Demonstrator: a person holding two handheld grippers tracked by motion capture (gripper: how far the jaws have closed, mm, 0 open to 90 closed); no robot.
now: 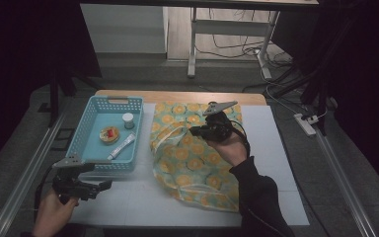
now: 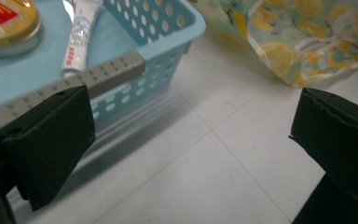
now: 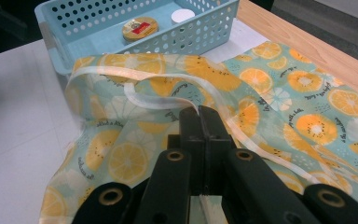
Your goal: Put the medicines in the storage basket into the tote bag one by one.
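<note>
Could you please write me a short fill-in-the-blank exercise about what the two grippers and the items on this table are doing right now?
1. The right gripper is shut on the pale trim of the ____-print bag.
2. The left gripper has its jaws ____, hovering over the white table.
3. The round tin, the tube and the small white jar lie in the light ____ basket.

Missing words: lemon; open; blue

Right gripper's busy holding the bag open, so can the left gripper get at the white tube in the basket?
Probably yes: the left gripper is open beside the basket, whose top is uncovered, and the tube lies near that end.
</note>
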